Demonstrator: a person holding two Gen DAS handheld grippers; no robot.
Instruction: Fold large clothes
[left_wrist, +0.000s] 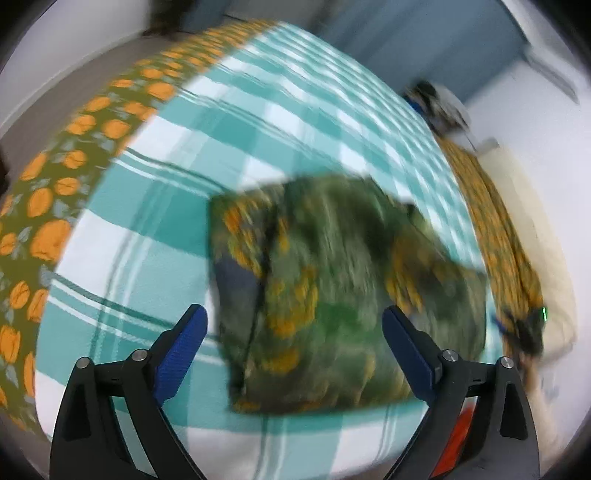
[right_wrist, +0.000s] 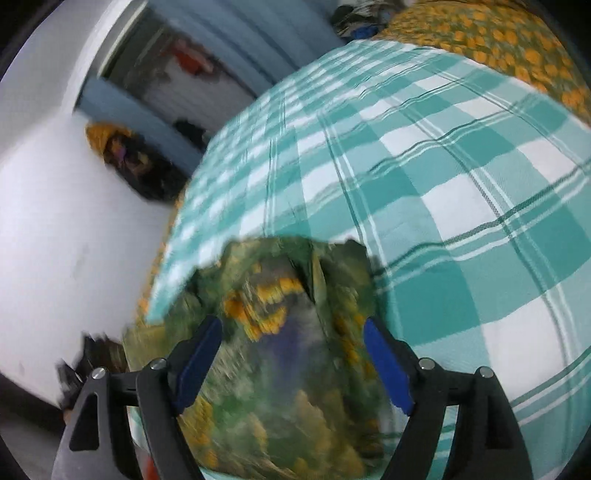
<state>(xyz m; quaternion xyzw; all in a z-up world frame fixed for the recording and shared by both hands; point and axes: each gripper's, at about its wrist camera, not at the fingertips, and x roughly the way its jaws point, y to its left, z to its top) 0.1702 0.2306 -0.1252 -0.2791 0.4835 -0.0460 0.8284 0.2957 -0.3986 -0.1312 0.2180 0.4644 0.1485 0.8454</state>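
Spreading widest under both cameras, the teal-and-white checked bedsheet (left_wrist: 155, 229) is carrying the folded green garment with orange and yellow print (left_wrist: 332, 295), which is lying flat as a rough rectangle, blurred by motion. From the left gripper (left_wrist: 293, 332), black with blue pads, the garment is sitting straight ahead at twelve o'clock, its long axis running roughly eleven to five. The right gripper (right_wrist: 293, 354) is hovering closer, the cloth filling the space between its fingers. Both sets of jaws are standing wide apart, holding nothing; whether either is touching the cloth I cannot tell. The garment is looking nearly finished.
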